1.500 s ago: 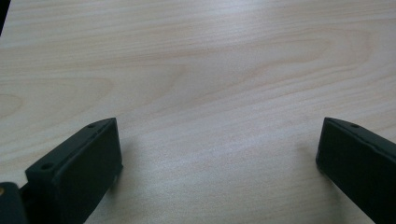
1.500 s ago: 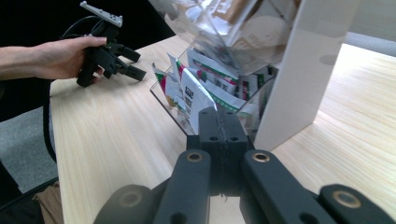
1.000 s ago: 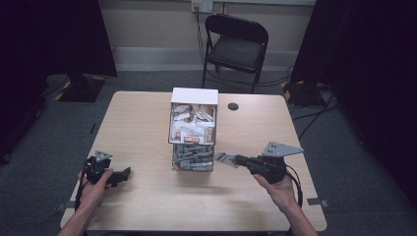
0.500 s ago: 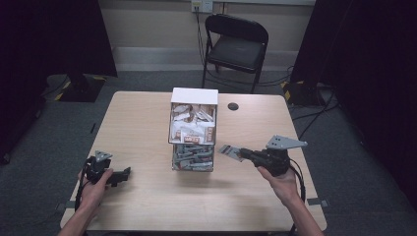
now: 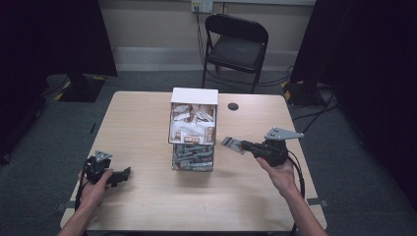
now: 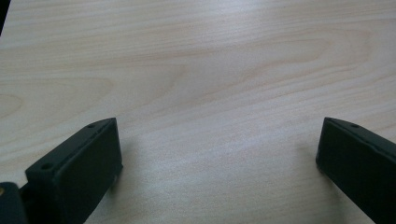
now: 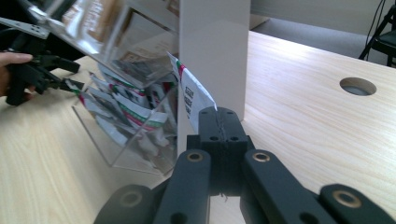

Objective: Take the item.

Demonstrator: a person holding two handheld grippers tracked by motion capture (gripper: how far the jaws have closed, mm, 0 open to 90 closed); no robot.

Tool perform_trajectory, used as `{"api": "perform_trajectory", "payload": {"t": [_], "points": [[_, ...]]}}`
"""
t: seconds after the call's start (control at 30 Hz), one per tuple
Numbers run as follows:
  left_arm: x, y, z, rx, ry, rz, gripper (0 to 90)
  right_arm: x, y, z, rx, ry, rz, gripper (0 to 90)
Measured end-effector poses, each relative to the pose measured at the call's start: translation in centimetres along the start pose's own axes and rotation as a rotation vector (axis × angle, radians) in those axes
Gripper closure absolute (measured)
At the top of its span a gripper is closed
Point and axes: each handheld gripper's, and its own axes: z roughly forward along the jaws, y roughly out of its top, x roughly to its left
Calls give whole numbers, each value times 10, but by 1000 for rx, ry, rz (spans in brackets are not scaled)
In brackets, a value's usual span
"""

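Note:
A white and clear packet dispenser (image 5: 193,129) stands mid-table, with sachets in its upper shelf and in the clear lower bin (image 5: 193,157). To its right, my right gripper (image 5: 244,145) is shut on one white sachet (image 5: 231,143) and holds it just above the table. In the right gripper view the jaws (image 7: 223,116) pinch that red-and-green printed sachet (image 7: 194,95) in front of the dispenser's white side wall (image 7: 212,46). My left gripper (image 5: 125,173) rests near the table's front left. Its jaws (image 6: 219,135) stand open over bare wood.
The light wooden table (image 5: 142,118) has a round cable hole (image 5: 233,106) behind the dispenser. A black folding chair (image 5: 236,46) stands beyond the far edge. Dark curtains flank the room. The left hand and its gripper (image 7: 28,74) appear beyond the clear bin.
My right gripper has carried the sachet away from the person and slightly to the right, beside the dispenser. The left gripper has stayed put.

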Motion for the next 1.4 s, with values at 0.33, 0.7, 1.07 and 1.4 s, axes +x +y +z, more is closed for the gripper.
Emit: {"api": "perform_trajectory", "payload": {"t": [0.33,0.7,1.07,1.4], "points": [[0,0,0,0,0,0,0,-18,-3,18,39,-35,28,900],[0,0,0,0,0,0,0,-33,-12,40,94,-51,69,900],[0,0,0,0,0,0,0,-38,-21,61,150,-52,80,900],[0,0,0,0,0,0,0,-42,-30,78,190,-74,71,900]]}}
